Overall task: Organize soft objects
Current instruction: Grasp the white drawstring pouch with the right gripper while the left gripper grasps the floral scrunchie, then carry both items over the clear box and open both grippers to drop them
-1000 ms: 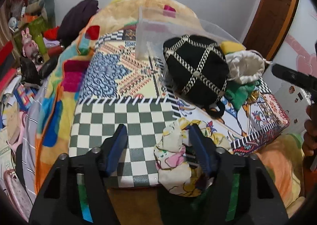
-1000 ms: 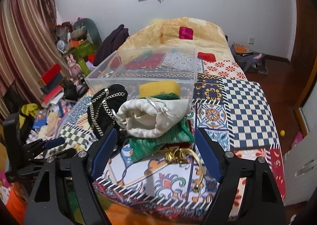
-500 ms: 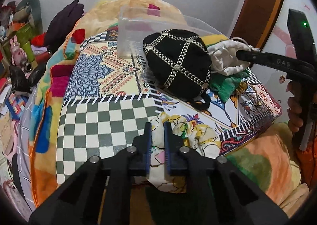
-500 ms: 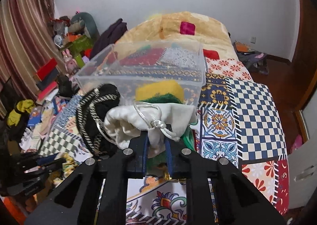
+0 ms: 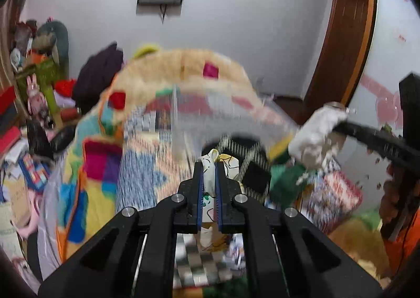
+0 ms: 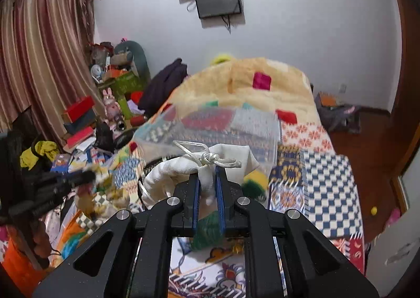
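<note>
My left gripper (image 5: pixel 209 166) is shut on a floral yellow-and-white cloth (image 5: pixel 210 182) and holds it lifted above the bed. My right gripper (image 6: pixel 208 174) is shut on a white drawstring pouch (image 6: pixel 183 169) and holds it up; the pouch also shows in the left wrist view (image 5: pixel 315 129). A clear plastic bin (image 6: pixel 218 119) stands on the bed beyond both grippers. A black bag with chain trim (image 5: pixel 252 148), a green cloth (image 5: pixel 283 174) and a yellow-green piece (image 6: pixel 254 179) lie in front of the bin. The left view is blurred.
The bed has a patchwork cover (image 6: pixel 328 179) and a tan blanket (image 6: pixel 249 82) at the far end. Clutter of boxes, toys and clothes (image 6: pixel 105 103) fills the floor on the left. A wooden door (image 5: pixel 344 35) stands at the right.
Both grippers have risen from the bed with what they hold: the left lifted the floral cloth, the right lifted the white pouch. Both views now tilt up toward the wall.
</note>
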`<state>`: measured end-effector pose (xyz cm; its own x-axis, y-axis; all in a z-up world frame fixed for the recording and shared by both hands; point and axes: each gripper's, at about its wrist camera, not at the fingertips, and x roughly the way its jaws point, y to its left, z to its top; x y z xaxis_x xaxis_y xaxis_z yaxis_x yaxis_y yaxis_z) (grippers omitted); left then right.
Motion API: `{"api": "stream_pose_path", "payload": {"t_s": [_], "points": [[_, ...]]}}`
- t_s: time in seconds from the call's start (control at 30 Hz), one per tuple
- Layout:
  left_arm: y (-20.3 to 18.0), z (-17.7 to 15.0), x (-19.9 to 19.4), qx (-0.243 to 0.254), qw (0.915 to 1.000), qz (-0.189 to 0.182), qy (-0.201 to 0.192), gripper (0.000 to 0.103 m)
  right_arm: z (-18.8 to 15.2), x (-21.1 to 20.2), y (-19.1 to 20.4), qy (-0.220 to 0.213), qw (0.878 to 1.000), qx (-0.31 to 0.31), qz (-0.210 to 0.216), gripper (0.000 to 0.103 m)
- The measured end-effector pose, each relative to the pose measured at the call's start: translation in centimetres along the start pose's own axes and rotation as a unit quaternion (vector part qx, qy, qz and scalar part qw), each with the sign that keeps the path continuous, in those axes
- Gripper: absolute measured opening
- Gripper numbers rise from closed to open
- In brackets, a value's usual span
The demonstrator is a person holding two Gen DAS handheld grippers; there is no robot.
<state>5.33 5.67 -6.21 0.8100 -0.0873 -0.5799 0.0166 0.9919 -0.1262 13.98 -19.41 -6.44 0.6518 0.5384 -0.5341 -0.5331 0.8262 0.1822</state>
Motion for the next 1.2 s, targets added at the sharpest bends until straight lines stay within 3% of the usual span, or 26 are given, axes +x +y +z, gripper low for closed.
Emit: {"api": "stream_pose_path", "payload": {"t_s": [0.23,0.47,0.8,1.2], "points": [[-0.8,4.8,-0.3,0.018,0.9968,0.019,-0.076,0.007,2.6,0.0,-0.9,-0.042,0.999,-0.001,-0.021,0.010],[-0.7,7.9,2.2,0.021,0.9950,0.019,-0.096,0.007,5.2,1.4,-2.1,-0.062,0.997,0.003,-0.035,0.010],[0.9,9.5,10.2,-0.001,0.9989,0.000,-0.046,0.007,5.9,6.7,-2.9,-0.031,0.998,-0.012,-0.053,0.010],[0.5,7.6,18.1,-0.006,0.9988,-0.011,0.046,0.007,3.4,13.5,-3.7,0.073,0.996,-0.027,-0.047,0.011]]}}
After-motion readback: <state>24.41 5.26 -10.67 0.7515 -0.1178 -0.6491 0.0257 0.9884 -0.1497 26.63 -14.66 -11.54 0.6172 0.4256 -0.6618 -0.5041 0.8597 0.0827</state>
